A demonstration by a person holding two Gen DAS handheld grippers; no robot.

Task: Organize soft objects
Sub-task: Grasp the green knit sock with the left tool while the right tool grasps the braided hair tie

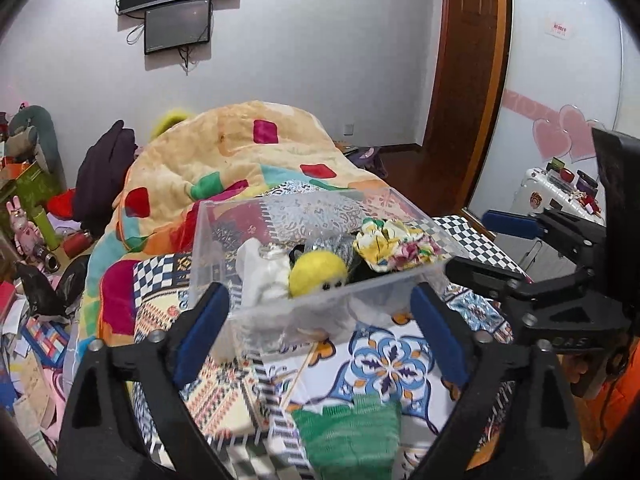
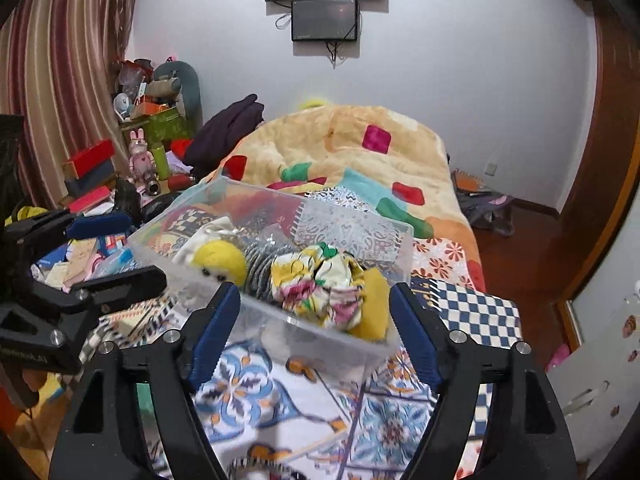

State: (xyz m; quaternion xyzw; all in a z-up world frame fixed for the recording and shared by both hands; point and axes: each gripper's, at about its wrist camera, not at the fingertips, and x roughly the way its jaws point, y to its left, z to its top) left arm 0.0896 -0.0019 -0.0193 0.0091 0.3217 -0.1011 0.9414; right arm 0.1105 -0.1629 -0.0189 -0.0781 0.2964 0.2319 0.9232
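Observation:
A clear plastic box stands on the patterned bedspread; it also shows in the right wrist view. In it lie a yellow plush ball with eyes, a floral cloth scrunchie, a white soft piece, a striped grey item and a yellow soft piece. My left gripper is open and empty, its blue pads either side of the box's near wall. My right gripper is open and empty at the box's near corner. A green knitted cloth lies on the bedspread below the left gripper.
A bunched orange patchwork quilt fills the far half of the bed. Cluttered boxes and toys stand left of the bed. A thin wooden stick lies on the bedspread. A white suitcase stands right.

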